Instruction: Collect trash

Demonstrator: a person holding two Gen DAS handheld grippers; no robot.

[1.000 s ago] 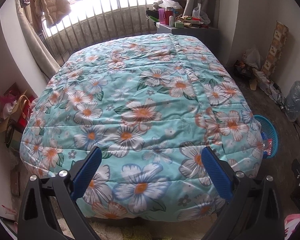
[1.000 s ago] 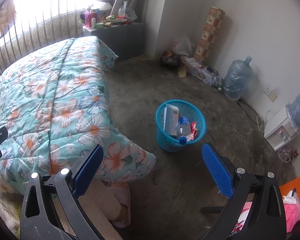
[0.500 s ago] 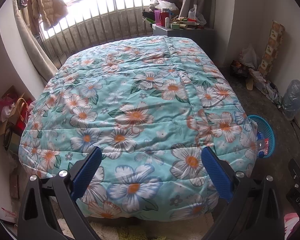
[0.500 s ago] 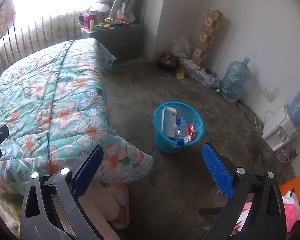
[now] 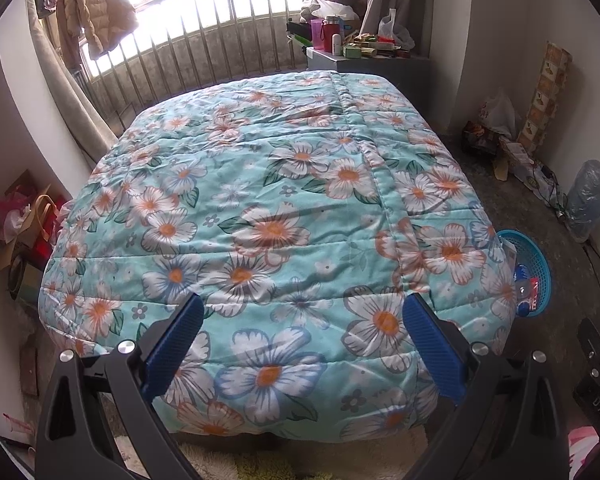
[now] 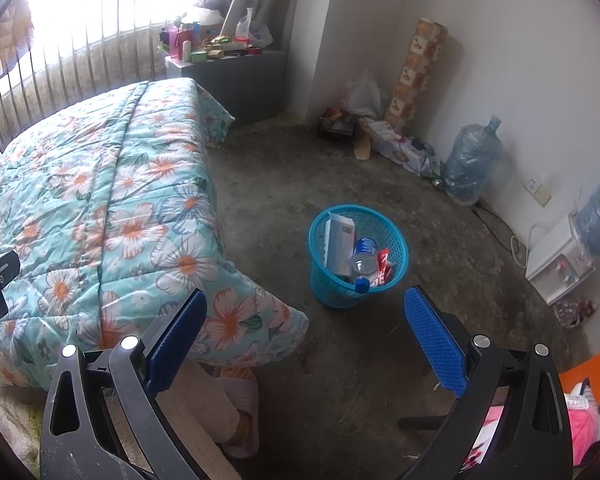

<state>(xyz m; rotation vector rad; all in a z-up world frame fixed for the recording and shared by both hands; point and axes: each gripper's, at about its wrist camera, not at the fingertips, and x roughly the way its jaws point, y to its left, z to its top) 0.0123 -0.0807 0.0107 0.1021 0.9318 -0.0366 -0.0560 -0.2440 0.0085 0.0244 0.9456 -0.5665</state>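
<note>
One blue basket (image 6: 358, 258) stands on the concrete floor (image 6: 440, 280), just beside the bed's near corner. Inside: one white carton (image 6: 338, 242), one clear bottle (image 6: 363, 264) with blue cap, one red wrapper (image 6: 384, 266). One floral quilt (image 5: 280, 232) covers the bed. Left gripper (image 5: 303, 334) is level over the quilt's foot end, fingers wide, empty. Right gripper (image 6: 306, 334) points at the floor short of the basket, fingers wide, empty. One water jug (image 6: 472, 170) stands by the wall.

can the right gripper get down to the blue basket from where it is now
Probably yes. The right gripper is open and empty, the blue basket stands on bare floor just ahead of it, and the quilt hangs off to one side.
</note>
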